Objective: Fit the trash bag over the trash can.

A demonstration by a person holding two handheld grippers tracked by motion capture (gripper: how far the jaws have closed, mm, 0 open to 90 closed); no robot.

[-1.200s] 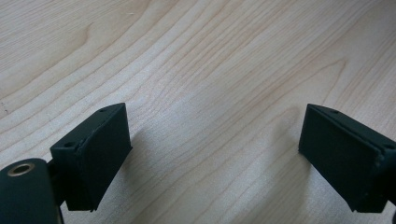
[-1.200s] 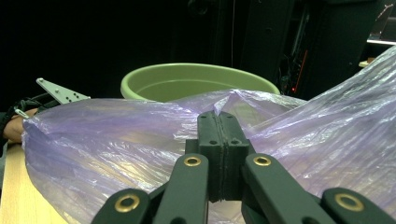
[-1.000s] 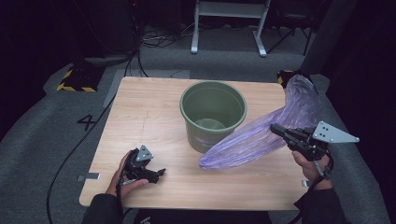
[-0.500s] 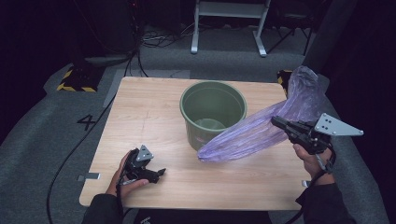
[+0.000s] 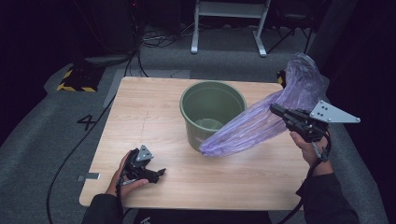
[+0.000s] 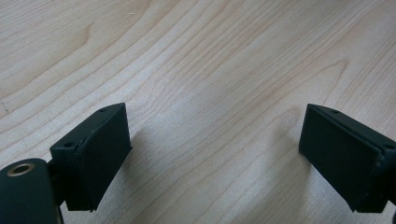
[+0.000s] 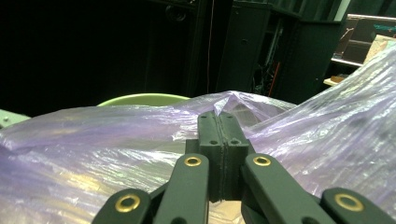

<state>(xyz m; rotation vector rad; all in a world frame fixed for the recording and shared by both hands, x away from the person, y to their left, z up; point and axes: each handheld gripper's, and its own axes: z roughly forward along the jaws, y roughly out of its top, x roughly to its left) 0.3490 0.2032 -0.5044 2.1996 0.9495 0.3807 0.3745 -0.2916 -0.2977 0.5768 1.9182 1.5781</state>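
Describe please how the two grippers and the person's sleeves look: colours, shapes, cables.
Both grippers are black. The right gripper carries a grey three-cornered plate with small holes, and a black cable trails from it. Its linkage arms show brass-coloured rivets in the right gripper view. The left gripper bears a smaller grey plate; its pads are flat, dark rectangular blocks. Both sleeves are dark.
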